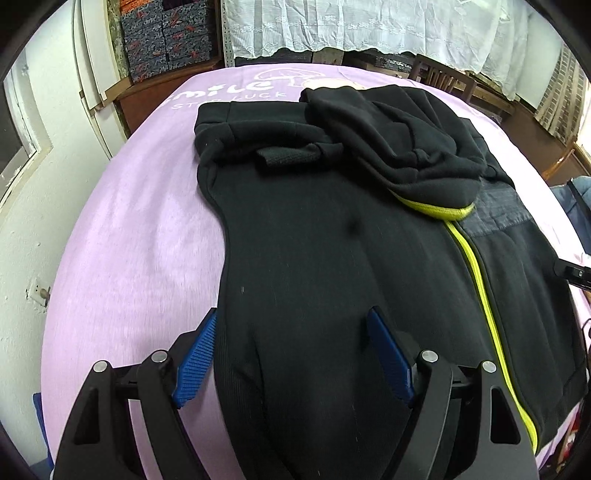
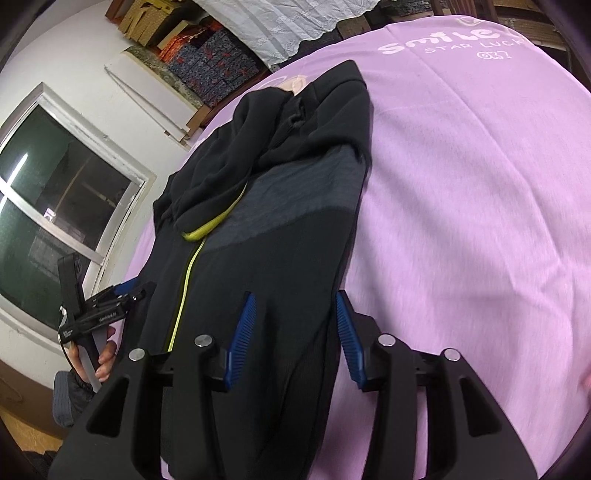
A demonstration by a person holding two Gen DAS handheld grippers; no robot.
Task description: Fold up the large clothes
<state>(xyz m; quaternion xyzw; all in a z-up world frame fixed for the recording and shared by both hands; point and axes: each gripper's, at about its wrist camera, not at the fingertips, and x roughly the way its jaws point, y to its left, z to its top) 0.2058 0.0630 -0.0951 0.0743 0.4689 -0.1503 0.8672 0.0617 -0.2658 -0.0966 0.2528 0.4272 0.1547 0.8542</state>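
Observation:
A black zip jacket (image 1: 332,258) with a yellow-green zipper (image 1: 476,280) lies flat on the lilac bed sheet (image 1: 129,240). Its hood (image 1: 399,147) is folded down over the chest and a sleeve (image 1: 258,140) lies across the top. My left gripper (image 1: 292,313) is open wide, straddling the jacket's left edge near the hem, and its pads (image 1: 197,354) are clear of the cloth. The right gripper (image 2: 295,296) is open over the jacket (image 2: 277,240) at its right edge, with cloth lying flat between the fingers (image 2: 242,332). In the right wrist view, a hand (image 2: 105,360) holds the left gripper (image 2: 110,295).
White lettering (image 2: 443,44) is printed on the sheet at the far end. Stacked patterned boxes (image 1: 166,33) and a lace curtain (image 1: 369,26) stand behind the bed, with a wooden chair (image 1: 443,77) beside them. A window (image 2: 55,206) is on the white wall to the left.

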